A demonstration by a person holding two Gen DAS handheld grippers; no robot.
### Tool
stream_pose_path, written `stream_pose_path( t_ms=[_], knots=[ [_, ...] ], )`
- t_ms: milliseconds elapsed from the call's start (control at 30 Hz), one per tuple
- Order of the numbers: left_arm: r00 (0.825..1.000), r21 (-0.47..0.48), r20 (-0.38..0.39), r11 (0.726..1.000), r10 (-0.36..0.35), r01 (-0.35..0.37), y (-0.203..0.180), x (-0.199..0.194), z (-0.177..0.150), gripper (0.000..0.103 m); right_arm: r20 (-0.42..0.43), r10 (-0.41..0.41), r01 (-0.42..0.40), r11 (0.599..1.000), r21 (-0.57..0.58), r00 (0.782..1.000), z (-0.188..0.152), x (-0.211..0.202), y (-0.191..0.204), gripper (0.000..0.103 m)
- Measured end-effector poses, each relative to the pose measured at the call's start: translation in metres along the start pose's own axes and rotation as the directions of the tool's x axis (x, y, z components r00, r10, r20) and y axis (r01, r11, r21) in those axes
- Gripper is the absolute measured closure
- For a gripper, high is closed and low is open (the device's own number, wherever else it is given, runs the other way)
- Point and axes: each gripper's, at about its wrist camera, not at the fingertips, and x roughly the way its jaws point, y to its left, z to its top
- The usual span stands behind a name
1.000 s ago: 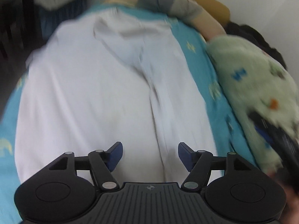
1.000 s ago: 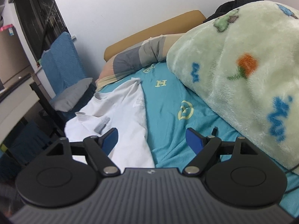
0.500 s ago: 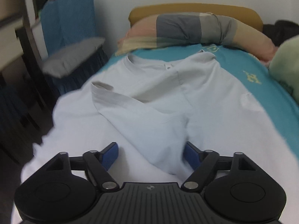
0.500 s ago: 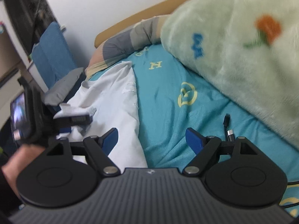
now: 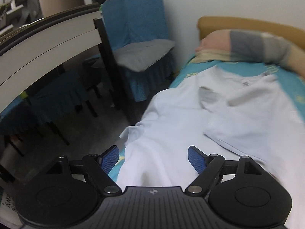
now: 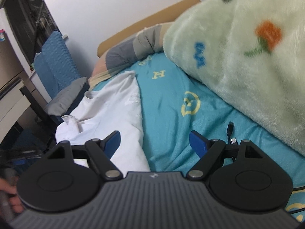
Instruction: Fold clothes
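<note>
A white T-shirt point(image 5: 219, 118) lies spread on the teal bed sheet point(image 6: 171, 118), collar toward the pillow, one sleeve folded across the chest. Its left part hangs over the bed's left edge. My left gripper point(image 5: 153, 156) is open and empty above the shirt's lower left edge. In the right wrist view the shirt point(image 6: 110, 114) lies left of centre. My right gripper point(image 6: 155, 143) is open and empty over the shirt's right edge and the sheet.
A fluffy green blanket point(image 6: 247, 57) is piled on the bed's right. A striped pillow point(image 5: 247, 43) lies at the headboard. A black cable point(image 6: 230, 131) lies on the sheet. A blue-covered chair point(image 5: 137, 43) and a desk point(image 5: 47, 47) stand left of the bed.
My left gripper has swung left, from over the shirt's middle to its left edge by the bedside. My right gripper has shifted slightly, staying open.
</note>
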Motion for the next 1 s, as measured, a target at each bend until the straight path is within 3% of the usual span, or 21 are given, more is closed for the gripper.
stream_pose_path(
  t_ms=[100, 267, 467, 600, 700, 767, 833, 900, 1000],
  knots=[
    [0.988, -0.051, -0.016, 0.987, -0.152, 0.151, 0.016, -0.053, -0.004, 0.02, -0.002, 0.039, -0.039, 0.999, -0.033, 0.999, -0.001, -0.009, 0.007, 0.022],
    [0.939, -0.077, 0.065, 0.937, -0.336, 0.341, 0.031, -0.125, -0.021, 0.012, -0.019, 0.107, -0.109, 0.987, -0.12, 0.994, -0.008, -0.026, 0.026, 0.022],
    [0.889, -0.035, 0.117, 0.892, -0.444, 0.45, 0.025, -0.144, -0.03, 0.007, -0.126, 0.175, -0.187, 0.978, -0.091, 0.976, -0.003, -0.023, 0.042, 0.03],
    [0.872, -0.065, 0.153, 0.876, -0.465, 0.478, 0.027, -0.13, -0.029, 0.007, -0.217, 0.159, -0.177, 0.982, -0.067, 0.963, 0.028, 0.024, 0.07, 0.034],
    [0.881, -0.074, 0.179, 0.887, -0.437, 0.455, 0.034, -0.113, -0.028, 0.007, -0.261, 0.14, -0.155, 0.987, -0.038, 0.955, 0.057, 0.078, 0.103, 0.034],
    [0.898, -0.099, 0.189, 0.902, -0.397, 0.42, 0.043, -0.095, -0.027, 0.007, -0.285, 0.13, -0.138, 0.99, -0.01, 0.95, 0.077, 0.119, 0.129, 0.034],
    [0.92, -0.125, 0.193, 0.921, -0.342, 0.369, 0.051, -0.076, -0.025, 0.007, -0.329, 0.064, -0.083, 0.996, -0.044, 0.942, 0.09, 0.166, 0.158, 0.036],
    [0.951, -0.16, 0.186, 0.948, -0.245, 0.276, 0.059, -0.055, -0.017, 0.007, -0.376, -0.009, -0.011, 0.999, -0.052, 0.927, 0.088, 0.21, 0.182, 0.034],
    [0.969, -0.255, 0.177, 0.943, -0.171, 0.213, 0.074, -0.026, -0.013, 0.007, -0.385, -0.021, 0.011, 1.0, -0.027, 0.923, 0.081, 0.262, 0.208, 0.036]
  ],
)
